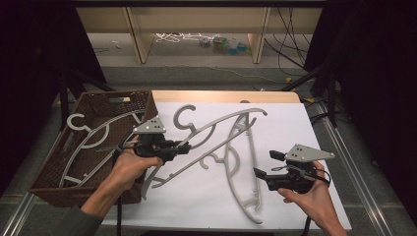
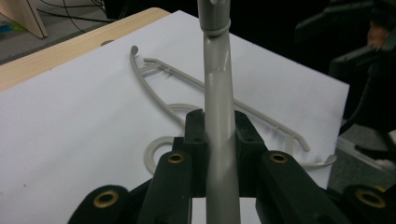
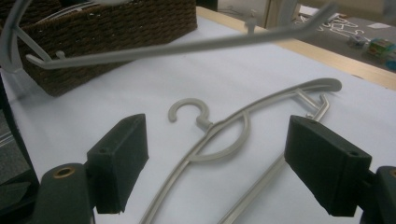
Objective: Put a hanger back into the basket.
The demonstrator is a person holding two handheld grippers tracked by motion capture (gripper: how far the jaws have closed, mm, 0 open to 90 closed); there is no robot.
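My left gripper (image 1: 186, 146) is shut on a grey plastic hanger (image 1: 196, 159) and holds it slanted above the white sheet, its hook toward the basket. In the left gripper view the hanger's bar (image 2: 217, 84) runs up between the closed jaws (image 2: 218, 135). A second grey hanger (image 1: 237, 191) lies flat on the sheet right of centre. My right gripper (image 1: 268, 164) stands open beside it, low at the right. In the right gripper view this hanger (image 3: 205, 122) lies ahead between the wide jaws (image 3: 219, 158), untouched. The held hanger (image 3: 187, 46) crosses above.
A brown wicker basket (image 1: 74, 194) stands at the table's left edge with a third grey hanger (image 1: 105, 127) resting in it. The white sheet (image 1: 295, 128) covers most of the wooden table (image 1: 221, 96). Dark curtains flank both sides; cables lie on the floor beyond.
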